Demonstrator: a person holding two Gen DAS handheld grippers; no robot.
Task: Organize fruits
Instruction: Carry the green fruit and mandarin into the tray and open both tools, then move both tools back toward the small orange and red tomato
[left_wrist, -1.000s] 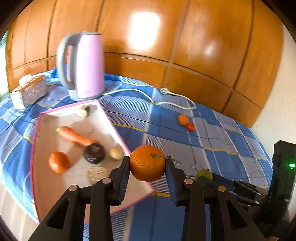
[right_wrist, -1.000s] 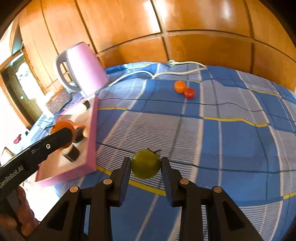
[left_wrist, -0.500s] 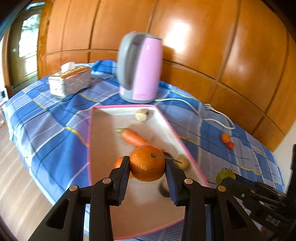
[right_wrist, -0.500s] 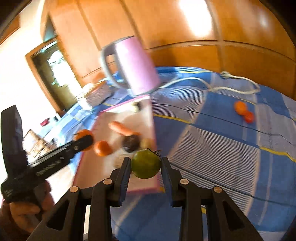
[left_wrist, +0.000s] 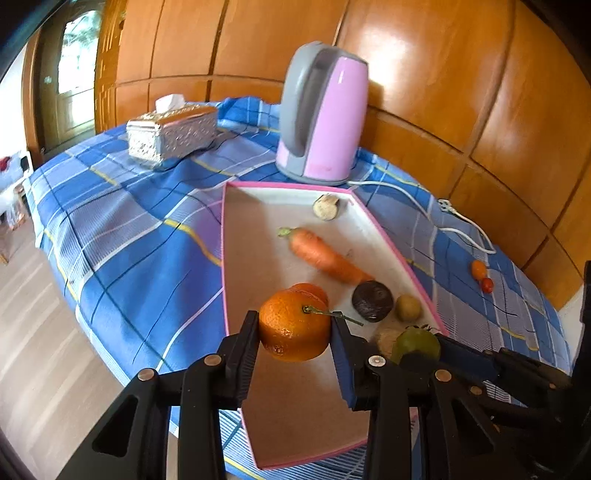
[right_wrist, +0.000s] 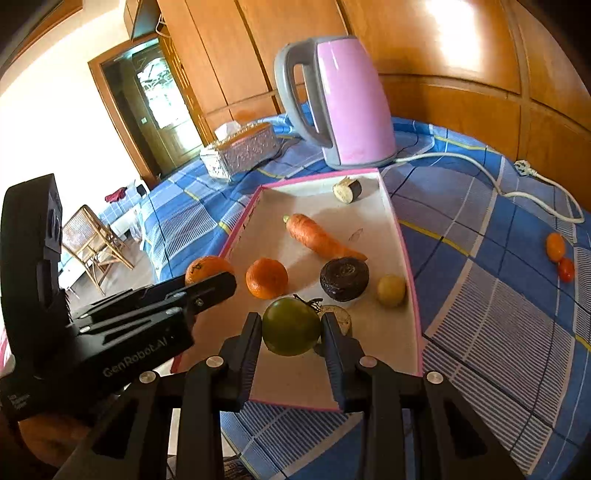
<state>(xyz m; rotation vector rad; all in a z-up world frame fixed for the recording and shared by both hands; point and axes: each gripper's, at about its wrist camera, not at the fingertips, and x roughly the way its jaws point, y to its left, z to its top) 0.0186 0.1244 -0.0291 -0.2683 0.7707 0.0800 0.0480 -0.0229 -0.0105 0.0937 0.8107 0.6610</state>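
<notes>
Your left tool (left_wrist: 294, 334) grips the orange (left_wrist: 293, 325); right tool (right_wrist: 291, 332) grips the green fruit (right_wrist: 291, 325). Both hang over the tray's (right_wrist: 400, 236) near end, bare floor straight below. Left sits nearer the left rim.
</notes>
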